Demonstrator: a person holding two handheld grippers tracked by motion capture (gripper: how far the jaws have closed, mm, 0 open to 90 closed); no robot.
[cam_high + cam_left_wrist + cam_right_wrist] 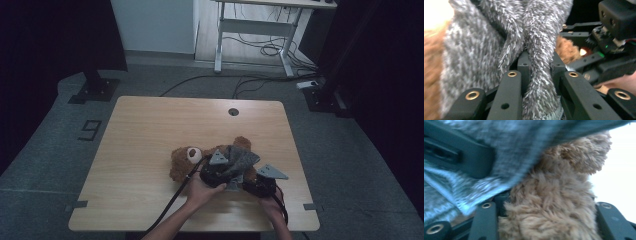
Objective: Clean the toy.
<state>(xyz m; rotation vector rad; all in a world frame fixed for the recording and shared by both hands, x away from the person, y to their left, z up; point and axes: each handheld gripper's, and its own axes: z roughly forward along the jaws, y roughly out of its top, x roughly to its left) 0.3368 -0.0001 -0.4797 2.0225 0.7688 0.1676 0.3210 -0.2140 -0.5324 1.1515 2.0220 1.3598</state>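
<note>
A brown teddy bear (186,156) lies on the wooden table (150,130), its head pointing left. A grey knitted garment (242,159) covers its body. My left gripper (227,170) is over the bear's middle, shut on a fold of the fuzzy grey fabric (539,37), which is pinched between the jaws of this gripper (539,65). My right gripper (252,177) sits just right of it, near the bear's lower end. In the right gripper view a furry brown limb (554,195) spans the gap of that gripper (546,215) from jaw to jaw, with the grey garment (511,150) hanging above.
A round cable hole (233,111) sits near the table's far edge. The table's left half is bare wood. Beyond it stand a white desk frame (255,30) with cables on the floor, and a black stand base (95,90) at the far left.
</note>
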